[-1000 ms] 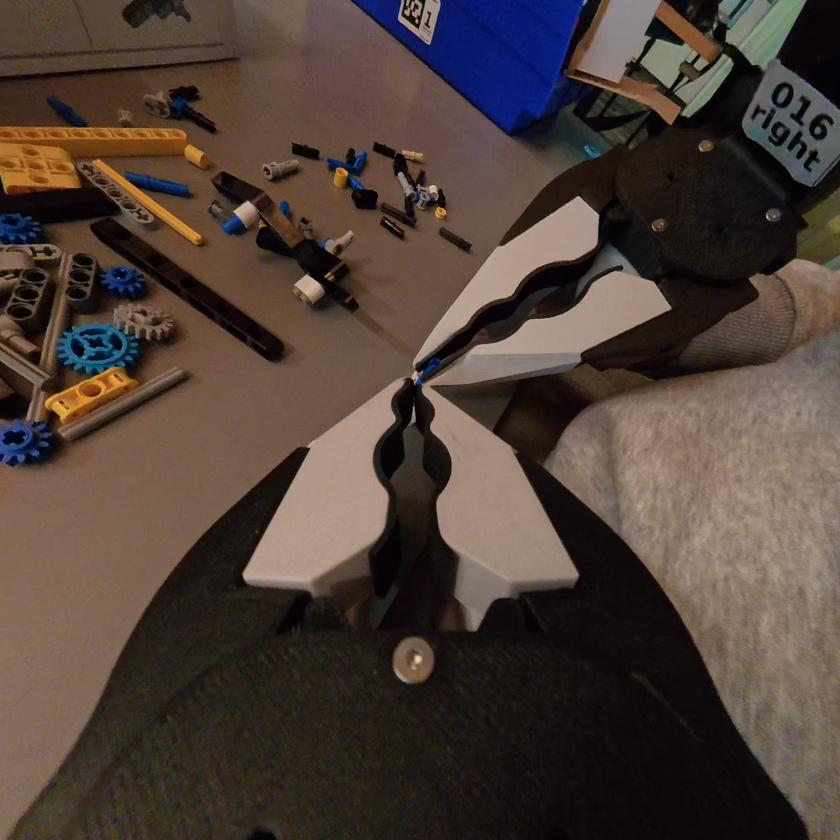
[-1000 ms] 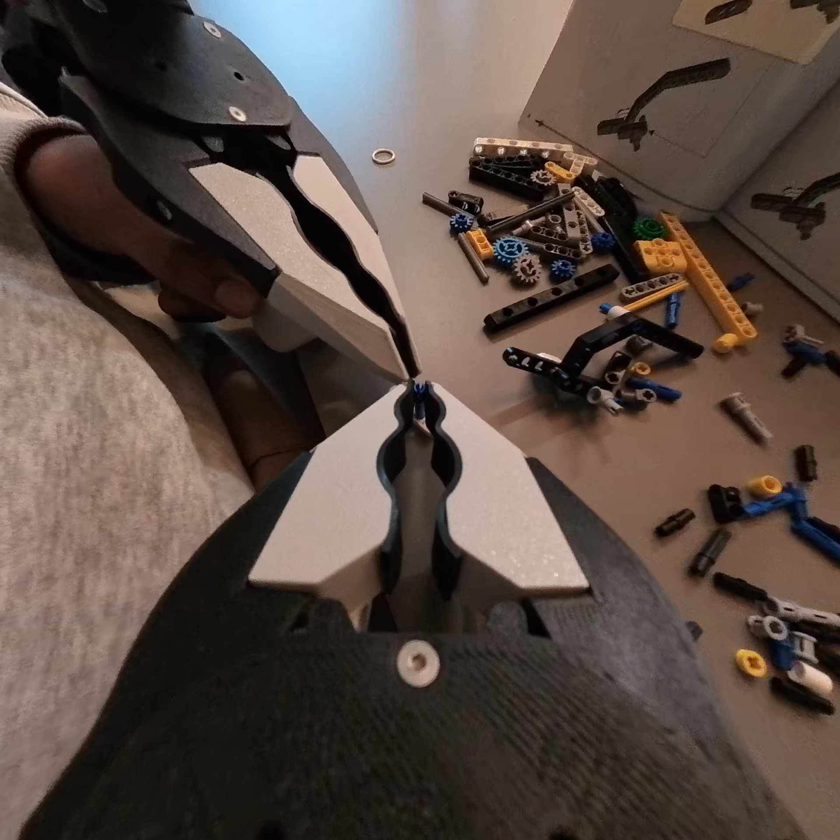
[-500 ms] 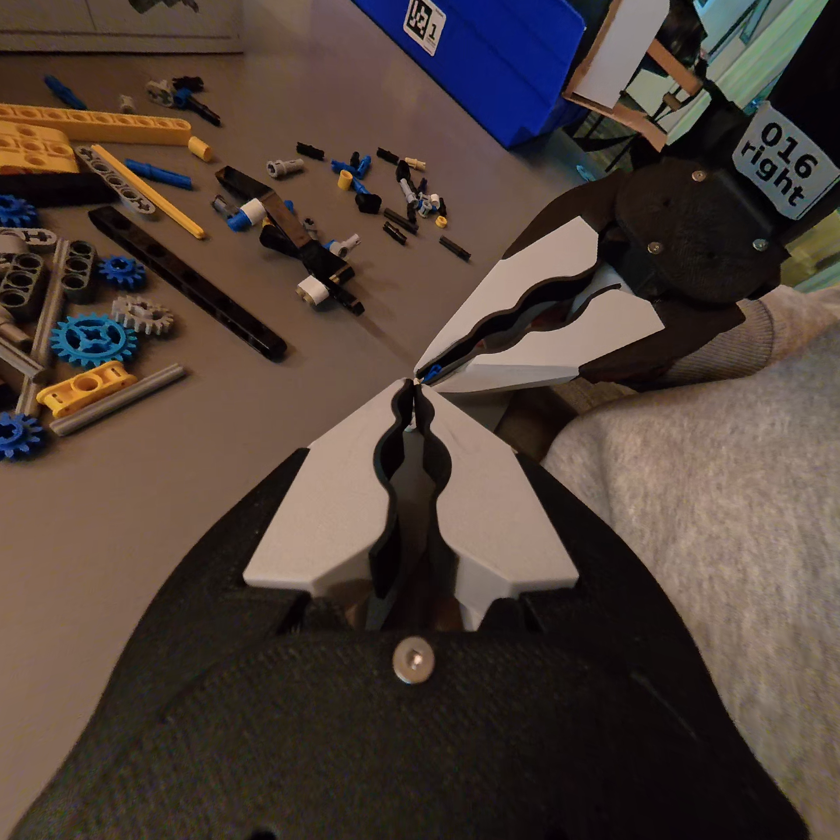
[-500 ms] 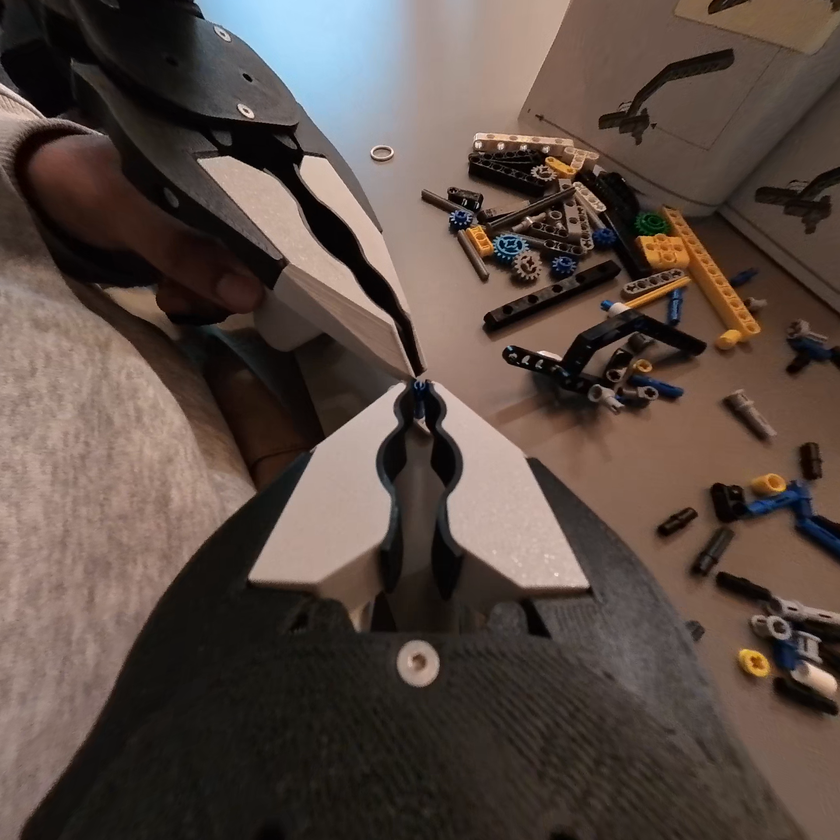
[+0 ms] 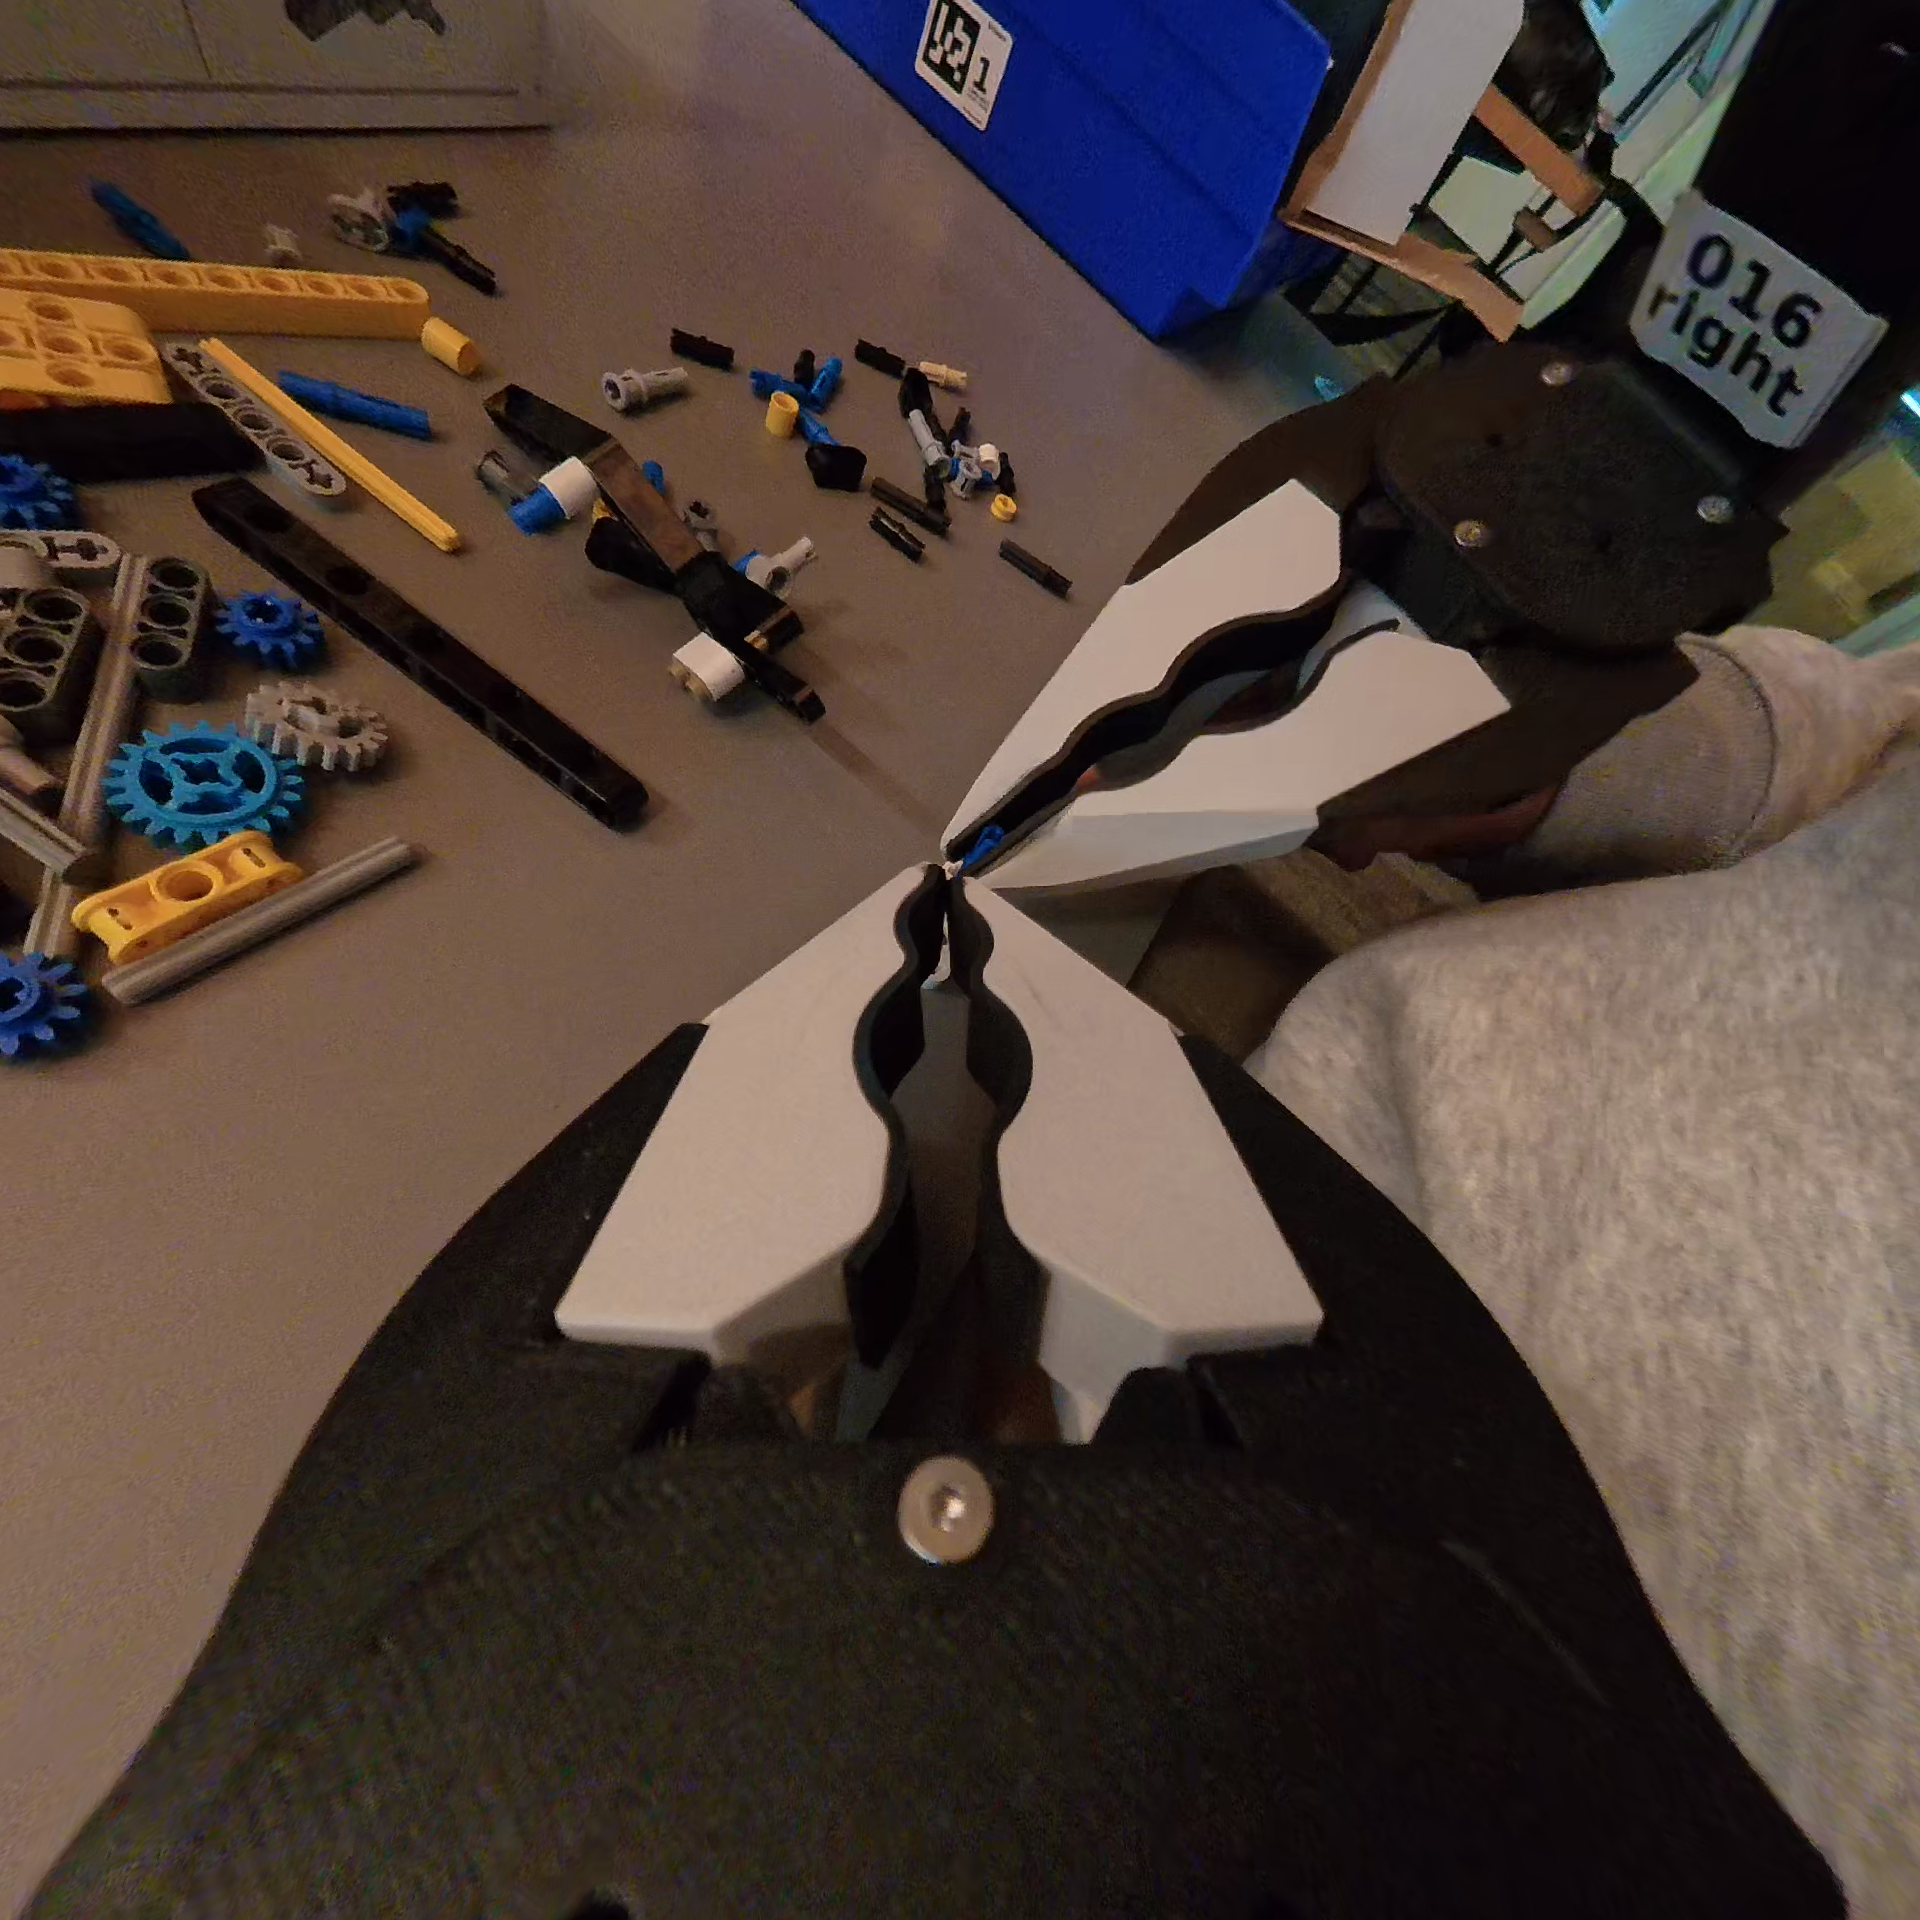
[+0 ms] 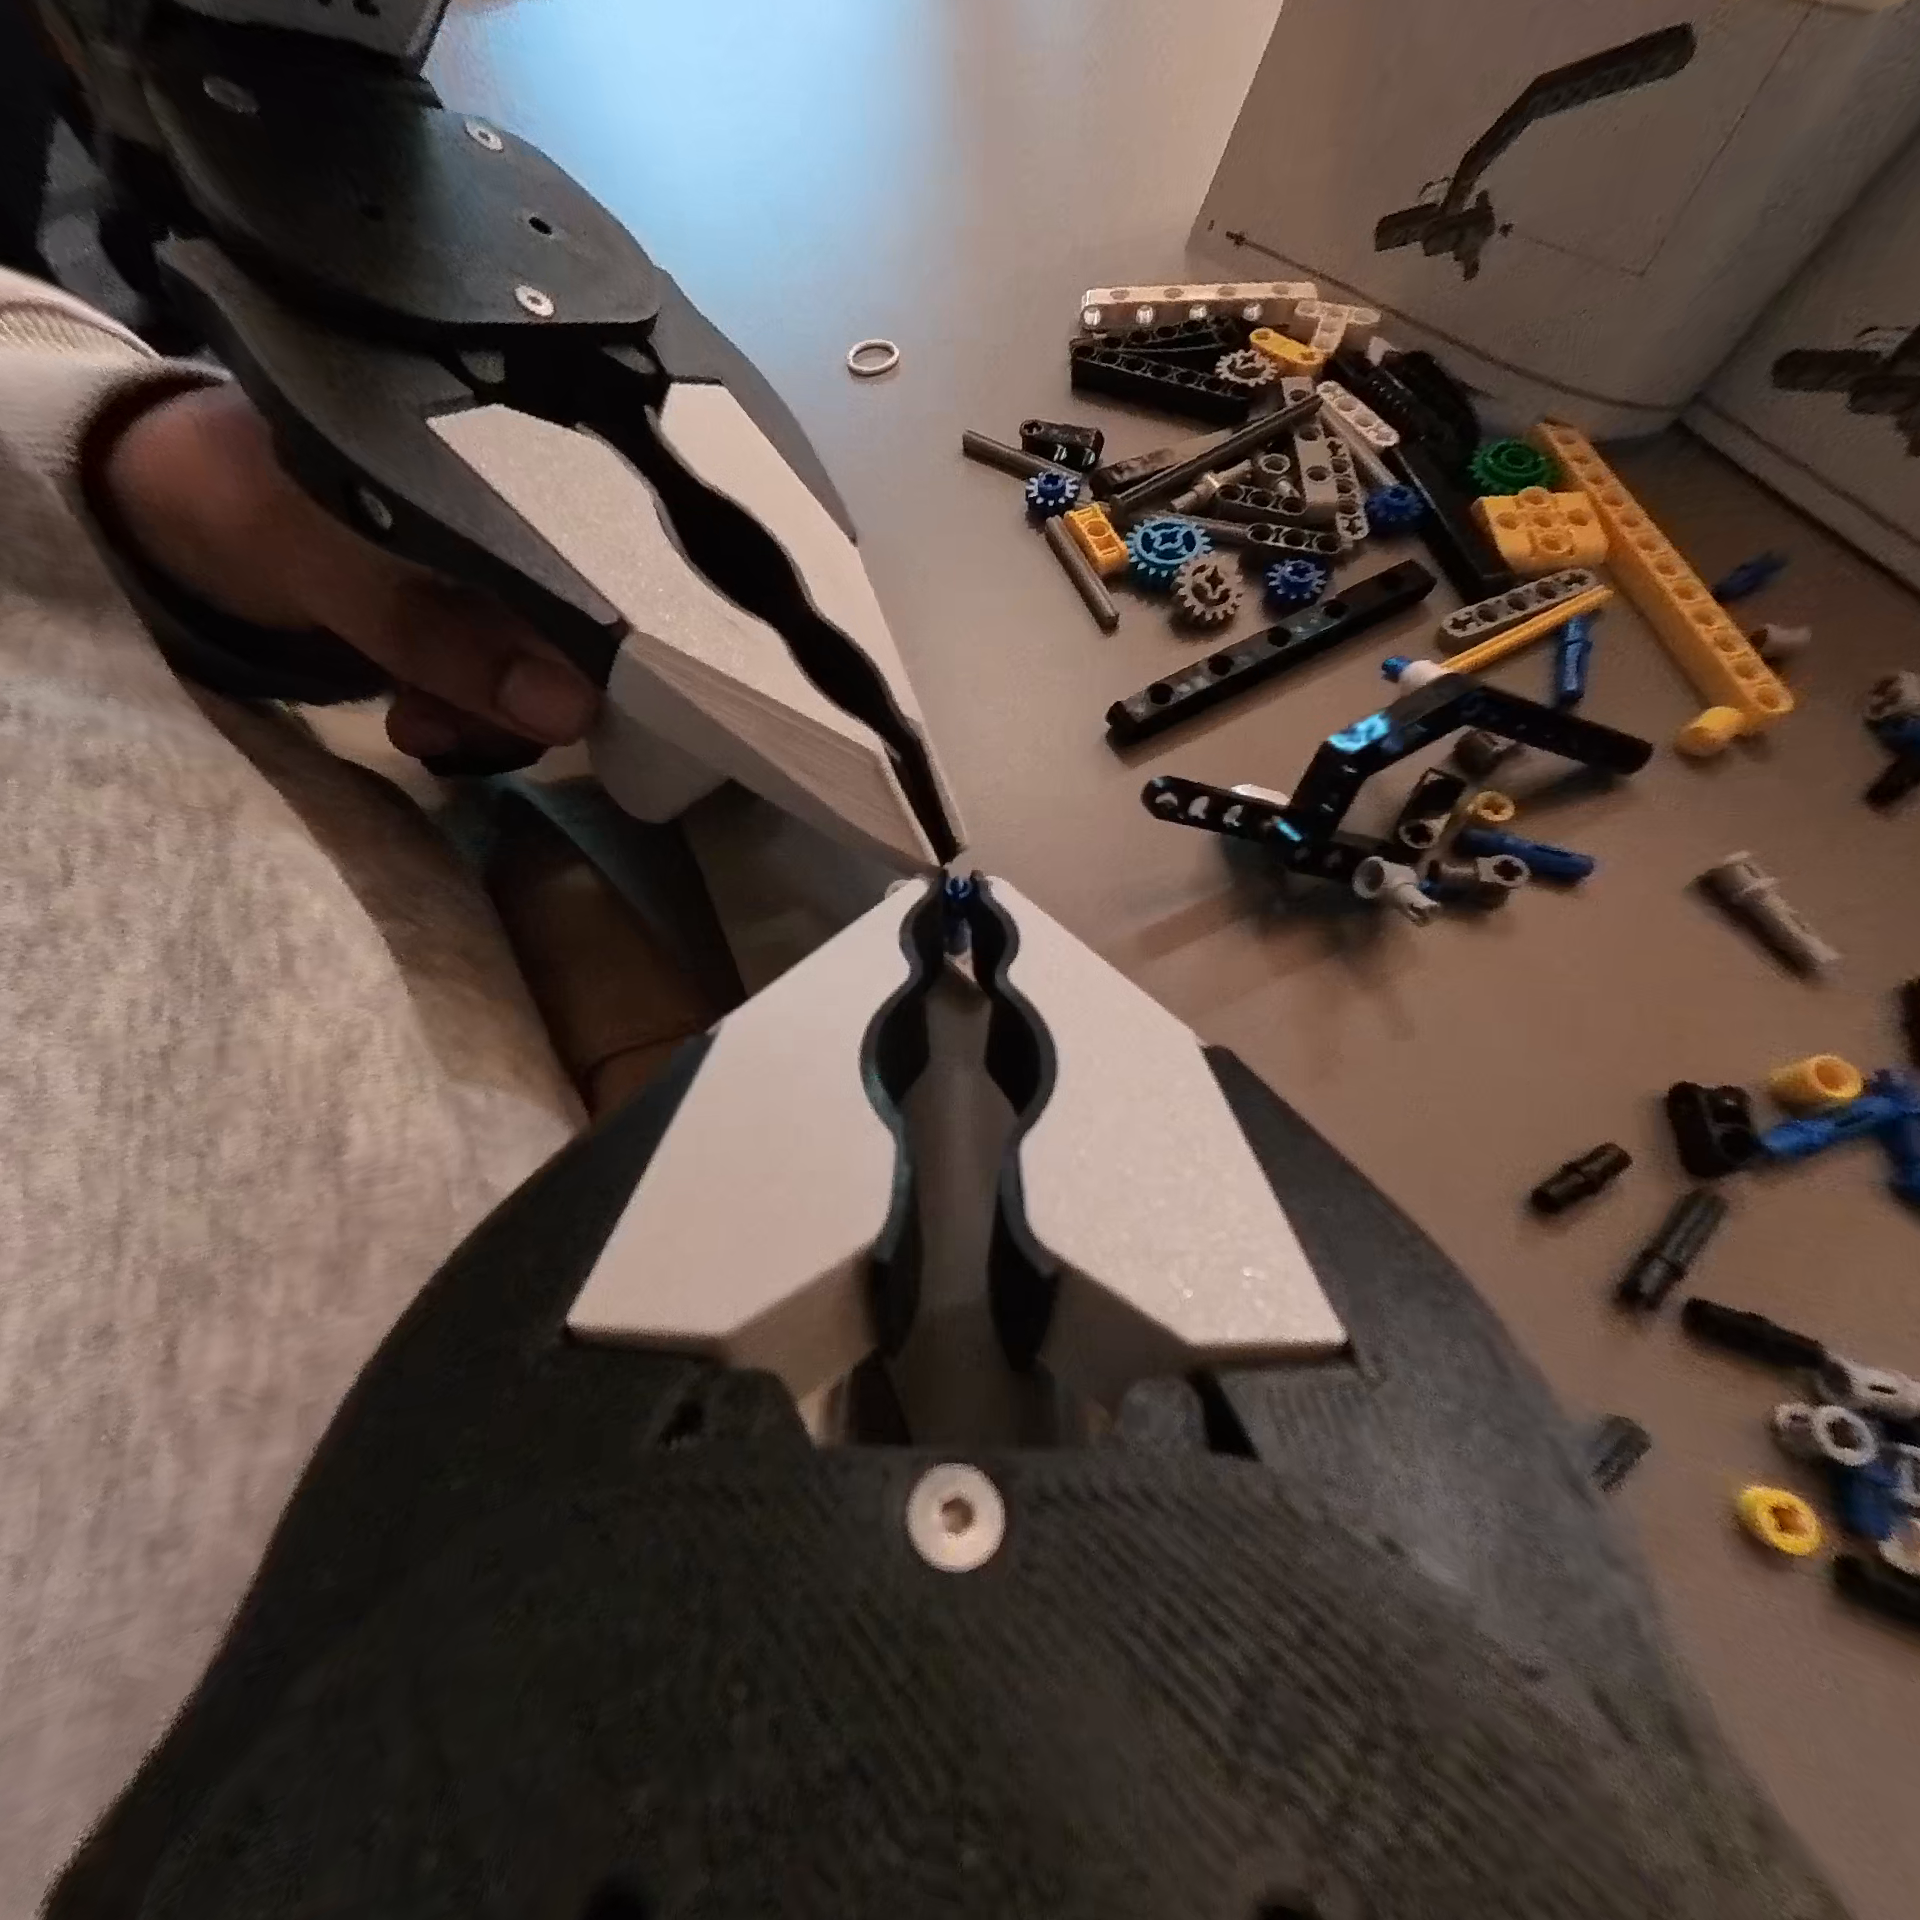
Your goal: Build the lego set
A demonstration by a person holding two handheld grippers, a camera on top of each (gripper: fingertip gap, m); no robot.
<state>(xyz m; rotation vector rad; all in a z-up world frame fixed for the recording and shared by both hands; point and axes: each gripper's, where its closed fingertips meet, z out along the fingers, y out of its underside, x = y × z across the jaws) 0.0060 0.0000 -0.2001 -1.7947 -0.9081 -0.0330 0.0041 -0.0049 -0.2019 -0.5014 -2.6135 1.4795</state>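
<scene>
My left gripper and my right gripper meet tip to tip above the grey table. The right gripper is shut on a small blue pin, whose end pokes out of the tips; the pin also shows in the left wrist view. The left gripper is shut, with a thin pale piece just visible between its pads; I cannot tell what the piece is. A black partly built assembly lies on the table beyond the tips and also shows in the left wrist view.
Loose beams, blue gears, a long yellow beam and small pins lie scattered on the table. A blue bin stands at the back. A pale box stands behind the pile. A grey sleeve fills the near side. The grippers are tip to tip, or close to it. The long yellow beam lies around 15 cm away from my right fingertips. It is also in sight in the left wrist view.
The two grippers stay tip to tip, both shut. Both have shifted only slightly, and the left gripper looks a little closer in the right wrist view.
</scene>
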